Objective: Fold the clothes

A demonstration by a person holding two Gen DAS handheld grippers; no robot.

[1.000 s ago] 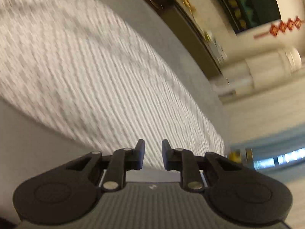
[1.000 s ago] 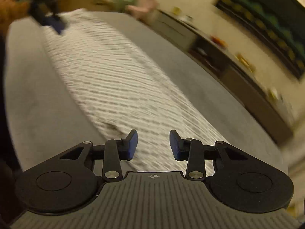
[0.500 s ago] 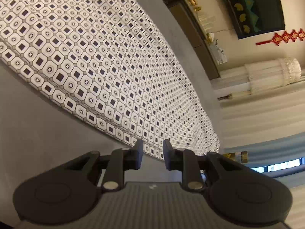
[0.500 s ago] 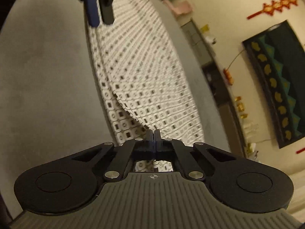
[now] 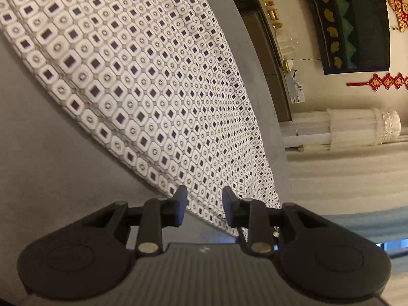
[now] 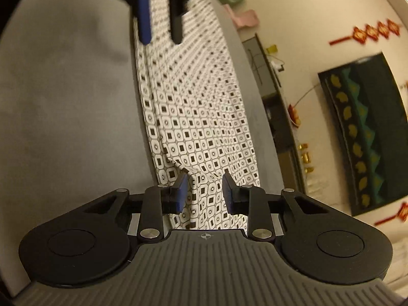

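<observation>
Both grippers are dropping lower, jaws reopening narrowly, holding nothing: left gripper (image 5: 204, 207) and right gripper (image 6: 205, 193) are straddling the floppy patterned cloth (image 5: 153, 81), best pinched at its near edge

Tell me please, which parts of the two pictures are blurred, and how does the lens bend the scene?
Left wrist view: sharp; the patterned cloth shows a crisp print, but the fisheye curves its edges and tilts the room. Right wrist view: near cloth sharp, while the left gripper at the top is smeared by motion blur; the grey surface bulges. Warm, dim light in both.
</observation>
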